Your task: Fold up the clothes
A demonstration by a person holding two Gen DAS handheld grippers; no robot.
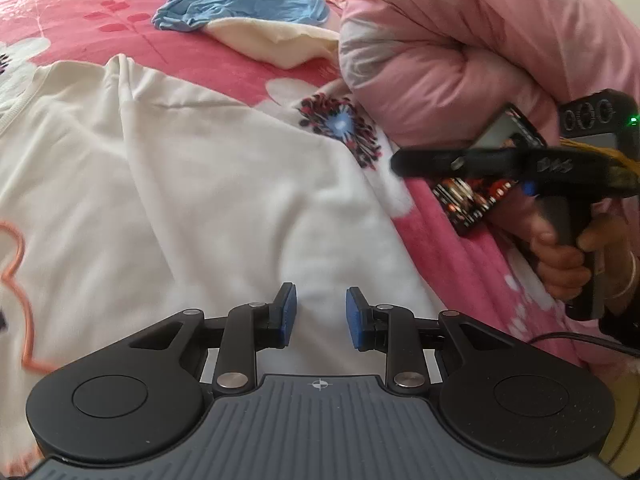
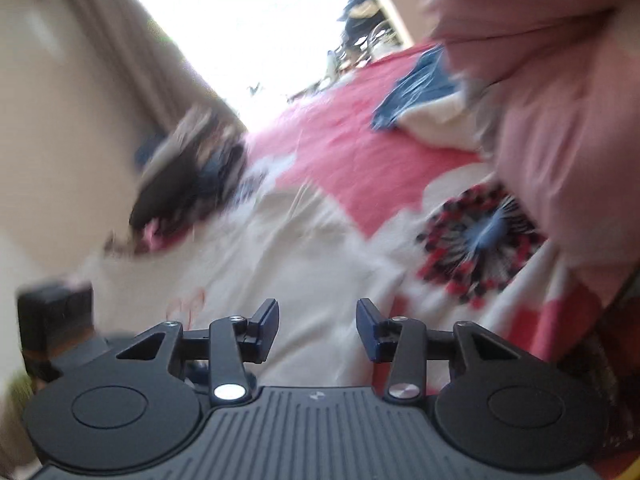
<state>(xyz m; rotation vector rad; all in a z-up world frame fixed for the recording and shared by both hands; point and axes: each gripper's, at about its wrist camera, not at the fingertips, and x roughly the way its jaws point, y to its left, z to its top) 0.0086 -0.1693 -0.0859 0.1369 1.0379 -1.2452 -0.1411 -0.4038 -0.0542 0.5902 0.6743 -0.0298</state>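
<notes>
A white T-shirt (image 1: pixel 192 184) with an orange outline print lies on a bed sheet (image 1: pixel 100 20) of pinkish red, patterned with large white flowers whose centres are blue ringed by red and black dots. A crumpled blue garment (image 1: pixel 244 4) sits on a cream cloth (image 1: pixel 276 42). The rolled quilt (image 1: pixel 472 40) is pink. The left tongs (image 1: pixel 321 316) are black with blue pads; the right tongs (image 2: pixel 317 330) look black with darker, perhaps navy pads, though that view is blurred.

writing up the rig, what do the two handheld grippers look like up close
Both match: the left gripper and right gripper have black linkage arms with silver pivots, blue finger pads, and a ribbed grey body with a small crosshair mark. The right one has a black pistol handle.
</notes>
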